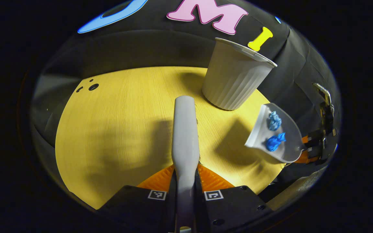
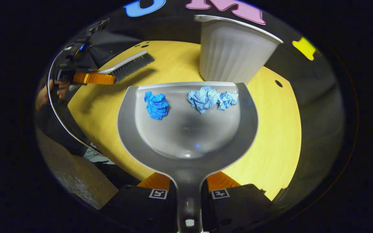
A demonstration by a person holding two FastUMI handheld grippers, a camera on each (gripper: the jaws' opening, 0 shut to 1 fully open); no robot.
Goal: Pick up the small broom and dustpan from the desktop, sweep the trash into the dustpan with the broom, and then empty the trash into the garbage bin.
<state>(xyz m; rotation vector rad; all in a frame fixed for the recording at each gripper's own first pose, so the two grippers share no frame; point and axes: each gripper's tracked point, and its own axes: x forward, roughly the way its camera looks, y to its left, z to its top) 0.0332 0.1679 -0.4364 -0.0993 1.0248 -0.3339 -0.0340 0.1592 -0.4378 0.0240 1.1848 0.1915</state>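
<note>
Round yellow wooden desktop [image 2: 280,129]. White ribbed plastic garbage bin [image 2: 235,51] upright on far edge. Grey plastic dustpan [image 2: 188,136] raised before bin, handle clamped in right gripper [image 2: 189,194]. Grey brush-headed small broom [image 1: 184,136] clenched in left gripper [image 1: 185,194]. Crumpled blue paper scraps [image 2: 156,105] inside dustpan.

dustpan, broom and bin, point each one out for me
dustpan [image 2: 186,129], right gripper view, on the bare middle of its scoop
broom [image 2: 131,66], right gripper view, on the dark bristles
bin [image 1: 235,81], left gripper view, on its ribbed side wall
</note>
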